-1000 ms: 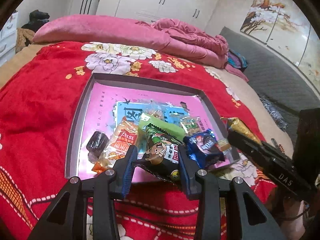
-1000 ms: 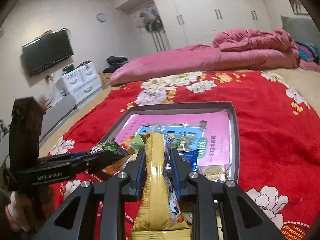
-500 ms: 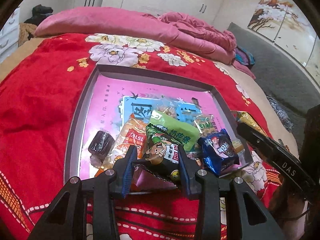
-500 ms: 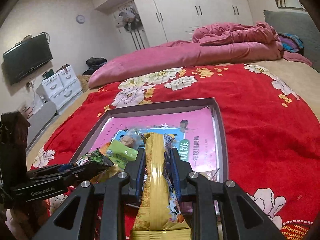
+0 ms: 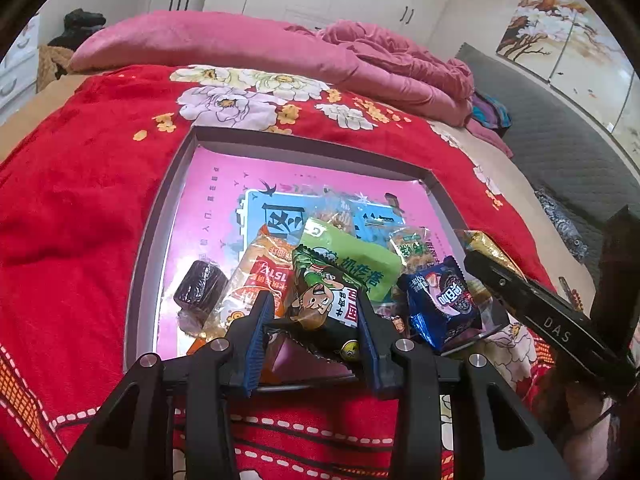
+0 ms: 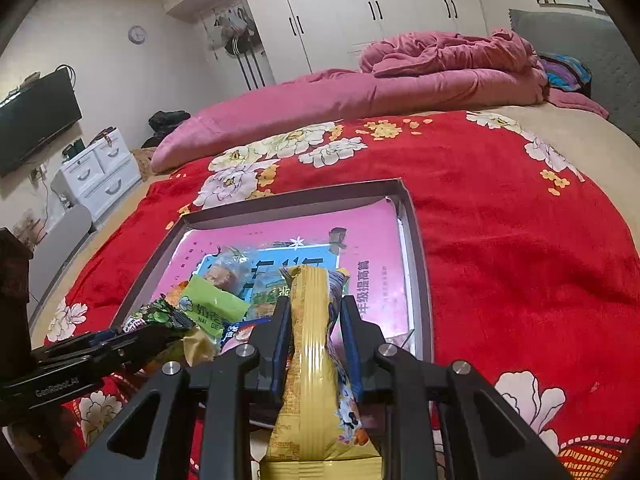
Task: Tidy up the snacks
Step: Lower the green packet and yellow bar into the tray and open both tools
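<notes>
A grey-rimmed tray (image 5: 160, 232) lined with a pink sheet lies on the red flowered blanket and holds several snacks. My left gripper (image 5: 314, 314) is shut on a green-and-black cartoon packet (image 5: 324, 300) over the tray's near edge. Behind it lie a light green packet (image 5: 356, 260), an orange packet (image 5: 264, 272), a blue packet (image 5: 440, 304) and a dark wrapped candy (image 5: 200, 288). My right gripper (image 6: 314, 308) is shut on a long yellow packet (image 6: 310, 340), held upright over the near right part of the tray (image 6: 420, 260). The two grippers sit side by side.
A pink quilt (image 5: 280, 48) is heaped at the bed's far end, a grey padded headboard (image 5: 560, 140) to the right. White wardrobes stand behind. A wall TV (image 6: 36, 120) and white drawers (image 6: 96, 172) are off to the left of the bed.
My right gripper has come forward and down toward the tray with the yellow packet and turned a little. The left gripper has hardly moved and keeps its packet.
</notes>
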A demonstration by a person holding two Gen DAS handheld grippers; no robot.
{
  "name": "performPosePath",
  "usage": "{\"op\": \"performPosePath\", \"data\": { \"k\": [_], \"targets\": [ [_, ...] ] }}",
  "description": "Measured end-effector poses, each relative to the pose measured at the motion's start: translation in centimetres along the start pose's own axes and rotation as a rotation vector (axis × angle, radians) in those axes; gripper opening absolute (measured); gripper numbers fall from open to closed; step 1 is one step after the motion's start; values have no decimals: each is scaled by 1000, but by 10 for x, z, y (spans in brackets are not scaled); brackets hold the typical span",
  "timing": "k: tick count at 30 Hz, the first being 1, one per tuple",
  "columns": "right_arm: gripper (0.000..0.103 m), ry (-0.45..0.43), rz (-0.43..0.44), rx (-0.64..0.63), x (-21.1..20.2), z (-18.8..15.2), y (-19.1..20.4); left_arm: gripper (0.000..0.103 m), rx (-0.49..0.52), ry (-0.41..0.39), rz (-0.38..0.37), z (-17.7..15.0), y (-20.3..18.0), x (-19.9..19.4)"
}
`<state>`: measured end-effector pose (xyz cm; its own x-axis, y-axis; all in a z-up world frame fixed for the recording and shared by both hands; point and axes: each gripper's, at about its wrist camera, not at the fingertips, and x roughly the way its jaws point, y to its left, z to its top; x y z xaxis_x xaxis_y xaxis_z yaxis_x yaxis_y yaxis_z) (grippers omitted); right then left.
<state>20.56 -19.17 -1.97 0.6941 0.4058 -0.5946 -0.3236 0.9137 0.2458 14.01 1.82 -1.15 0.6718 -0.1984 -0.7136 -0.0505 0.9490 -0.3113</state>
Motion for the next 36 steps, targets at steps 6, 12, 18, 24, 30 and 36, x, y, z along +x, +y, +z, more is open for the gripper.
{"op": "performPosePath", "data": {
  "k": [6, 12, 18, 24, 30, 36],
  "targets": [
    [25, 15, 4, 9, 2, -1, -3, 42, -3, -2, 0, 0, 2, 0],
    [33, 16, 7, 7, 2, -2, -2, 42, -3, -9, -8, 2, 1, -1],
    [41, 3, -9, 7, -2, -2, -4, 42, -15, -15, 0, 2, 4, -1],
    [44, -31, -14, 13, -11, 0, -7, 42, -40, -17, -2, 3, 9, -2],
    [46, -48, -19, 9, -15, 2, -7, 43, -37, -24, 9, 3, 9, -3],
    [50, -70, -27, -36, -23, 0, 2, 43, -41, -39, 37, 4, 11, -4]
  ]
}}
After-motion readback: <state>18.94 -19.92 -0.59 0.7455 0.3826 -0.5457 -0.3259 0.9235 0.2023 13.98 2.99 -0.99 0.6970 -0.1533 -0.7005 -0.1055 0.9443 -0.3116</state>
